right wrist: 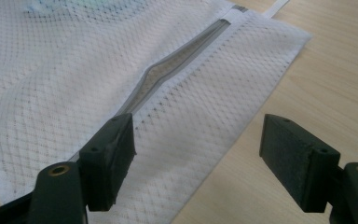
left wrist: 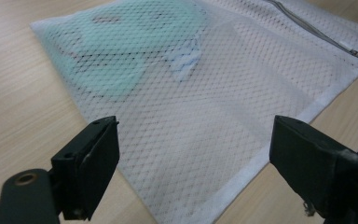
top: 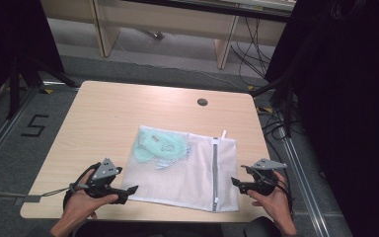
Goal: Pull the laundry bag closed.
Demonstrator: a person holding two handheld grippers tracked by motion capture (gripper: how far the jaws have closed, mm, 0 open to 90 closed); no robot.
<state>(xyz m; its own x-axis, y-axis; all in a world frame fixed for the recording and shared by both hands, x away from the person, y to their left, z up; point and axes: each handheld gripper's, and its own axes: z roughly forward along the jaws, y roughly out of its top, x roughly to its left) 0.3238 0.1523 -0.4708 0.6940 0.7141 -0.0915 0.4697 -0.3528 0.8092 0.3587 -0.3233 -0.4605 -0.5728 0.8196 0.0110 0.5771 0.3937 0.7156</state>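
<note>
A white mesh laundry bag [top: 187, 173] [left wrist: 223, 102] [right wrist: 51, 84] lies flat on the wooden table [top: 103, 123]. A pale green garment [top: 158, 143] [left wrist: 126, 42] is inside its far left part. Its grey zipper [top: 215, 168] [right wrist: 182, 56] runs along the right side, slightly gaping in the middle. My left gripper [top: 128, 191] [left wrist: 193, 128] is open at the bag's near left corner, jaws astride the mesh edge with nothing pinched. My right gripper [top: 237, 183] [right wrist: 196, 122] is open at the near right edge, one jaw over the mesh and one over bare wood.
A round cable hole [top: 202, 102] sits in the table's far side. The near table edge [top: 128, 217] is just behind both hands. Dark stands and cables [top: 276, 108] crowd the floor to the right, and a "5" mark [top: 34, 126] is on the floor to the left.
</note>
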